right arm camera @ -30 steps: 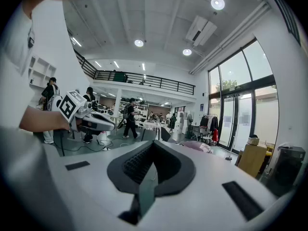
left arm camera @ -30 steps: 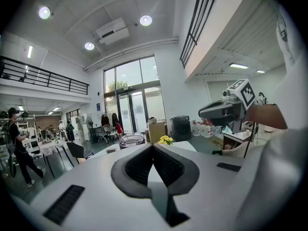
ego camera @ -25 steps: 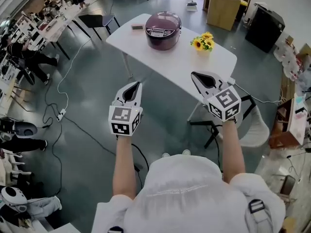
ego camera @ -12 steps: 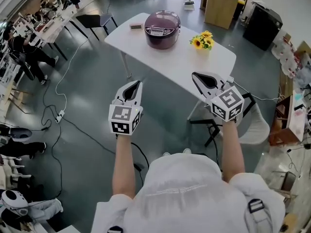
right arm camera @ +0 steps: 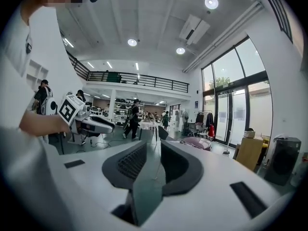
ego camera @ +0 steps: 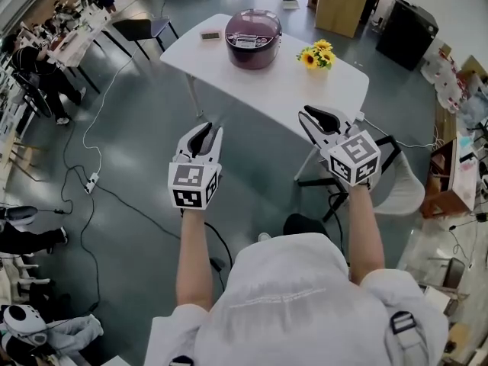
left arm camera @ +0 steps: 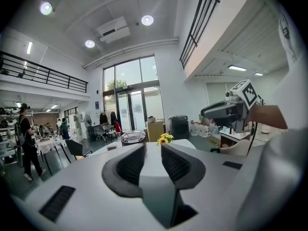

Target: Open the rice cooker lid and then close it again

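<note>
Closed rice cooker (ego camera: pixel 253 36) well beyond left gripper (ego camera: pixel 210 130) and right gripper (ego camera: pixel 305 115); fingers empty, just parting.

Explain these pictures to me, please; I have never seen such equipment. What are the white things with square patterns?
No robot here: a person holds a two-jaw tool in each hand, the left hand-held gripper and the right hand-held gripper. The downward picture comes from a camera on the person's head; the other two from cameras on each gripper. On the white table stand a closed purple rice cooker and sunflowers. Both grippers' jaws have just been opening; nothing is between them.
</note>
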Action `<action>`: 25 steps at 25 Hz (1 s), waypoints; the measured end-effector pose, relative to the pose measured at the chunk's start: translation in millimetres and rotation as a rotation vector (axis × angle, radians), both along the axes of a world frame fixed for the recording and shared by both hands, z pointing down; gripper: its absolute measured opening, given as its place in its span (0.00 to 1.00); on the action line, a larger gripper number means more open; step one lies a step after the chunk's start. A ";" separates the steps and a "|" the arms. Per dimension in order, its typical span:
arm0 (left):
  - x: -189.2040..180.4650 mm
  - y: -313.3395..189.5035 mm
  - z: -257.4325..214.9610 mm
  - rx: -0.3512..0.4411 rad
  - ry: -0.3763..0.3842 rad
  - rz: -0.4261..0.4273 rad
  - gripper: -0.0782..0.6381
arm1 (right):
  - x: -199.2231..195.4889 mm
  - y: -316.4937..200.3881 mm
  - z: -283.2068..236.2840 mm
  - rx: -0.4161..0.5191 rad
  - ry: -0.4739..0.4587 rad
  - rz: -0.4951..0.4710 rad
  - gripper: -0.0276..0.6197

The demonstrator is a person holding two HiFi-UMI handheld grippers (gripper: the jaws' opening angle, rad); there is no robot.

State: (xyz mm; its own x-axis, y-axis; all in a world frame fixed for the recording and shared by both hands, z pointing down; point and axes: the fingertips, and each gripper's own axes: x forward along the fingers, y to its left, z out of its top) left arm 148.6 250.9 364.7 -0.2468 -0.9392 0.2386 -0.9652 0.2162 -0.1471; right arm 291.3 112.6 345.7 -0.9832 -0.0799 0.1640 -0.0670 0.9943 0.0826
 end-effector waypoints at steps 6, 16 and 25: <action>-6.7 10.6 -3.2 0.027 0.003 0.009 0.41 | -6.9 12.1 -1.6 0.023 0.010 0.007 0.37; -12.3 19.5 6.9 -0.002 0.015 0.024 0.41 | -15.1 13.9 -1.1 0.018 0.011 0.035 0.37; -35.5 8.4 22.8 -0.028 0.039 0.011 0.40 | -29.0 -4.6 8.1 0.025 0.026 0.055 0.37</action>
State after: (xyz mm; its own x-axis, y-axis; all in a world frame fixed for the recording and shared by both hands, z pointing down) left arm 113.0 259.3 387.5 -0.2267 -0.9346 0.2739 -0.9725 0.2020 -0.1155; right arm 262.3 108.0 353.8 -0.9726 -0.1383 0.1870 -0.1191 0.9868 0.1100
